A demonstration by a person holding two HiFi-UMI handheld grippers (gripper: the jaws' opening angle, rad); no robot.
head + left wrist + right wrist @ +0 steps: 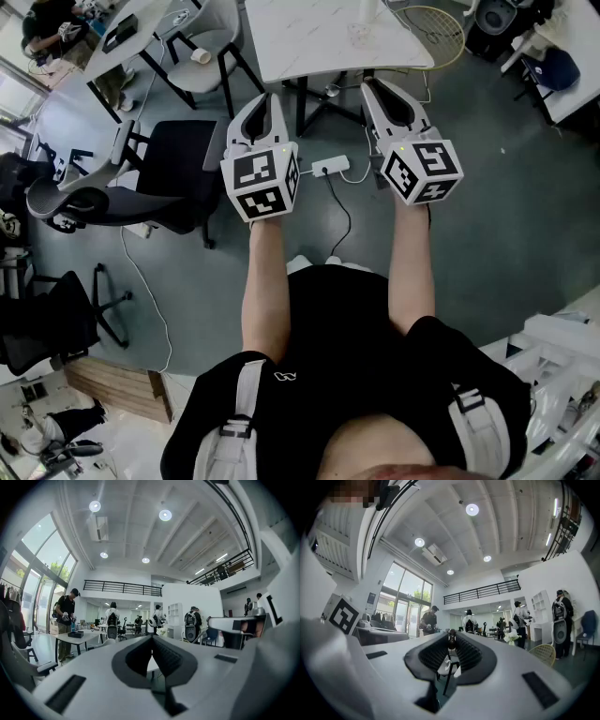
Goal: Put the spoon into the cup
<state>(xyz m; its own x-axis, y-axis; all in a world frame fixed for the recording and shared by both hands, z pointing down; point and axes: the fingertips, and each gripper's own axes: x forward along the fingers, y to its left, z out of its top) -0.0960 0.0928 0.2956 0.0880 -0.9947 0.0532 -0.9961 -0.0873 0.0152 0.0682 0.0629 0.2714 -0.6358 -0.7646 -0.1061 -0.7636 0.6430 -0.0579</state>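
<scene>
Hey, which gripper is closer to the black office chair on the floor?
Left. The left gripper is held just beside the black office chair; the right gripper is on the far side of the left one.

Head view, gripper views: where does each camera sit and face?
Head view: on the person's head, facing steeply down at the floor; shows torso, forearms, left gripper, right gripper.
Left gripper view: on the left gripper, facing level across the hall; shows its jaws.
Right gripper view: on the right gripper, facing likewise; shows its jaws.
Shared: both gripper views see the railed balcony.
</scene>
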